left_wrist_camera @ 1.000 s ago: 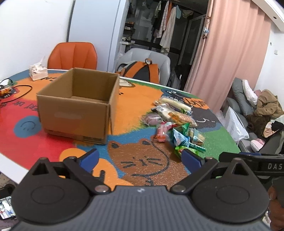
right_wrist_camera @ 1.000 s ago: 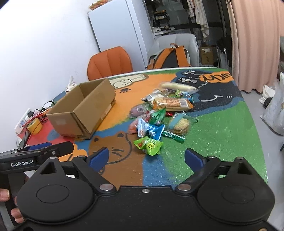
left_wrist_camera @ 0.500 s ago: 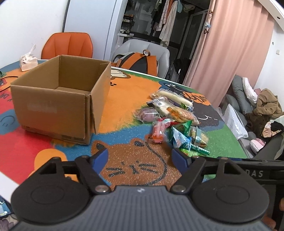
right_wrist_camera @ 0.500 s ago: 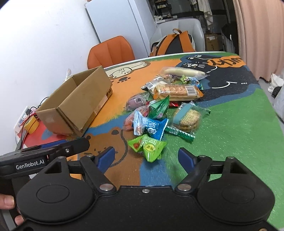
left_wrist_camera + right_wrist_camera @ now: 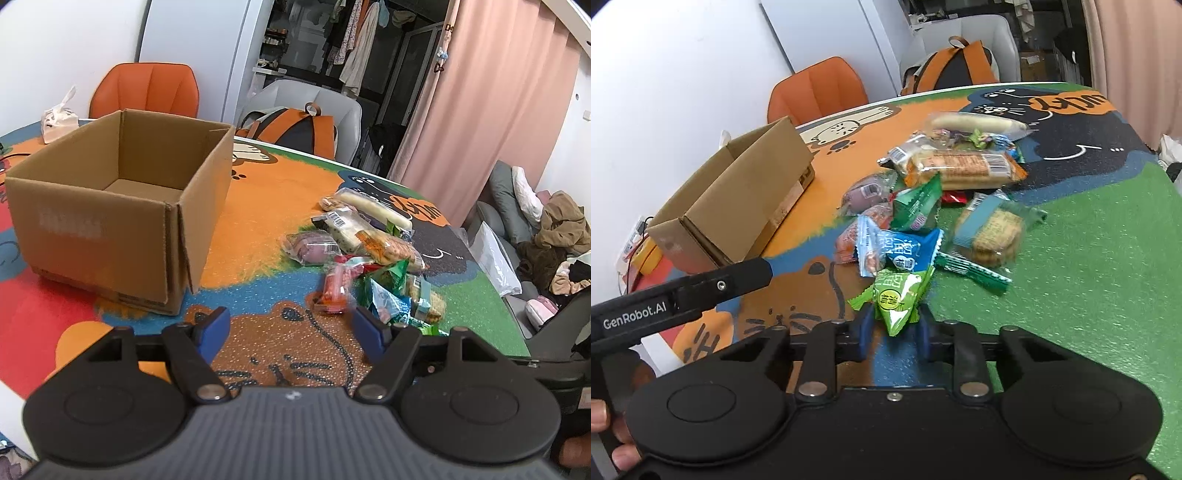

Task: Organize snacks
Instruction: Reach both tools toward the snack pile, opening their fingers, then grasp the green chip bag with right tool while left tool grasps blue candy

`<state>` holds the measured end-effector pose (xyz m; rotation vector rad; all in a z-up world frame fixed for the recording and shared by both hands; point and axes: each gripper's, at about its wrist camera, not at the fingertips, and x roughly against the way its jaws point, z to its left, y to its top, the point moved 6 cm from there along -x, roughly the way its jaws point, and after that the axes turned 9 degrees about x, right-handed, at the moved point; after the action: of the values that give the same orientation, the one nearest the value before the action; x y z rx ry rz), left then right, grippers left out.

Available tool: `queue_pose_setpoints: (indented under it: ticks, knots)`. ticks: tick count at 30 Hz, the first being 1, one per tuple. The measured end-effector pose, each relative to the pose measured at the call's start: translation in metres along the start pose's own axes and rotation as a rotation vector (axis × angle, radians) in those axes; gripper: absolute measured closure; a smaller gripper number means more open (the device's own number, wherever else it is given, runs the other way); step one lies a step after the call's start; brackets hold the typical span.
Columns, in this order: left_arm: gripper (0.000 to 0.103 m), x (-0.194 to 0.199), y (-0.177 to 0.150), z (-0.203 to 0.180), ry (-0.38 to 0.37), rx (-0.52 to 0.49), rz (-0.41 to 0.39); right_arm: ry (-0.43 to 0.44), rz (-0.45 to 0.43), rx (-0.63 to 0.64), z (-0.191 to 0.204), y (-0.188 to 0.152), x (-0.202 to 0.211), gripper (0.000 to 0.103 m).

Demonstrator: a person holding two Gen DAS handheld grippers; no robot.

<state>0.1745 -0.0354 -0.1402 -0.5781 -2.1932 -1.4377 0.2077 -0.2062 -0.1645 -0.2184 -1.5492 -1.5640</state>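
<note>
A: What has changed since a second ago?

B: The right gripper point(image 5: 894, 326) has dropped toward the snack pile point(image 5: 934, 206), and its jaws, spread wide before, have just been closing; the blue pads now pinch the green packet point(image 5: 897, 299) at the pile's near edge. The left gripper point(image 5: 291, 332) has come closer to the cardboard box point(image 5: 118, 218), and its jaws have narrowed but stand apart over bare mat, holding nothing.

A: What does one view give that the other lacks?

B: The left wrist view looks into the box, ahead-left of its fingers, and shows a plain floor. The right wrist view shows the left gripper's black finger point(image 5: 701, 286) reaching in at its left.

A: Materials?

B: Crinkly glossy foil wrappers, corrugated brown card, and a grainy printed table mat point(image 5: 1089, 295) with cartoon cats.
</note>
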Motion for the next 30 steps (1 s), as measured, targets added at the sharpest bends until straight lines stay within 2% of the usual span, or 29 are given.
queue_pose_setpoints:
  ticks: [14,15,16,21,24,27,30]
  knots:
    - [0.033,-0.018,-0.004,-0.033,-0.058,-0.056,0.005,-0.064,-0.055,-0.040,-0.032,-0.001,0.030,0.094]
    - [0.033,-0.020,-0.005,-0.035,-0.061,-0.060,0.005,-0.066,-0.060,-0.042,-0.033,0.000,0.031,0.100]
    - [0.033,-0.022,-0.005,-0.038,-0.065,-0.061,0.006,-0.071,-0.064,-0.045,-0.036,0.000,0.032,0.102]
    - [0.034,-0.032,-0.006,-0.048,-0.079,-0.076,0.010,-0.090,-0.071,-0.058,-0.045,0.001,0.033,0.102]
    - [0.039,-0.039,-0.009,-0.051,-0.091,-0.078,0.020,-0.080,-0.062,-0.064,-0.045,0.001,0.031,0.095]
    - [0.041,-0.045,-0.013,-0.051,-0.104,-0.072,0.041,-0.072,-0.065,-0.067,-0.045,0.000,0.029,0.065]
    - [0.042,-0.049,-0.016,-0.049,-0.106,-0.069,0.050,-0.060,-0.066,-0.088,-0.045,0.000,0.024,0.064]
